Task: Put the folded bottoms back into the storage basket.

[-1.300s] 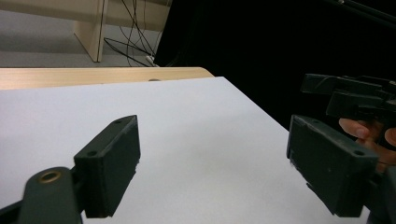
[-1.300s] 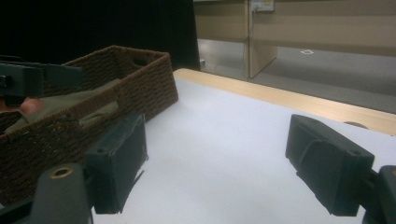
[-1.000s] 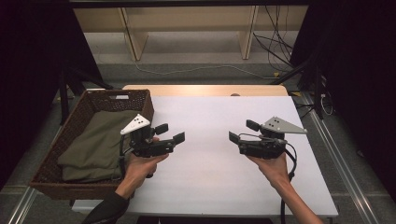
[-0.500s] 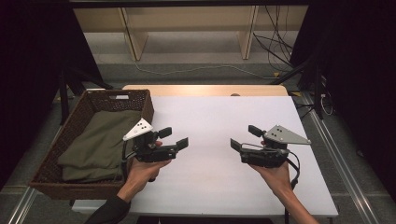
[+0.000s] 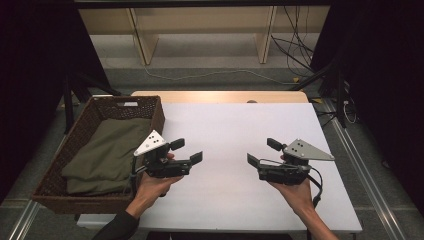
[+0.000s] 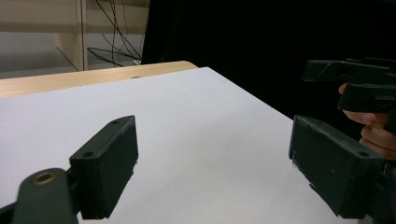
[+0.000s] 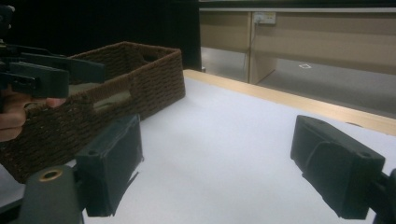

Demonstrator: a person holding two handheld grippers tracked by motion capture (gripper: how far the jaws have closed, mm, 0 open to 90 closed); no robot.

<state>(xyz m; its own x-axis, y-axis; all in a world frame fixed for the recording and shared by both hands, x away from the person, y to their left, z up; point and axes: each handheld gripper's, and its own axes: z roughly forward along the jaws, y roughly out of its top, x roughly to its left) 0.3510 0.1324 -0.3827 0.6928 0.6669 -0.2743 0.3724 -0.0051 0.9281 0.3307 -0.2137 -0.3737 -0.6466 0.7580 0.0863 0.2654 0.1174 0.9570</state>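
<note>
My left gripper [image 5: 187, 151] hovers just above the white table [image 5: 225, 125], right of the basket, pointing right. Its jaws stand wide apart with nothing between them [image 6: 212, 140]. My right gripper [image 5: 263, 152] faces it from the right half of the table and points left. Its jaws have just been opening and hold nothing [image 7: 217, 140]. A wide gap of bare tabletop separates the two. In the left gripper view the right gripper [image 6: 355, 84] shows at the far right. In the right gripper view the left gripper [image 7: 46, 74] shows at the far left.
A dark brown wicker basket [image 5: 90, 112] stands on the table's left side, also in the right gripper view [image 7: 140, 79]. A folded olive-green cloth [image 5: 110, 150] lies inside it. A wooden strip [image 5: 220, 96] runs along the table's far edge. Cables lie on the floor beyond.
Both hands have drifted slightly toward the near edge of the table. The right gripper's jaws stand a little wider than before.
</note>
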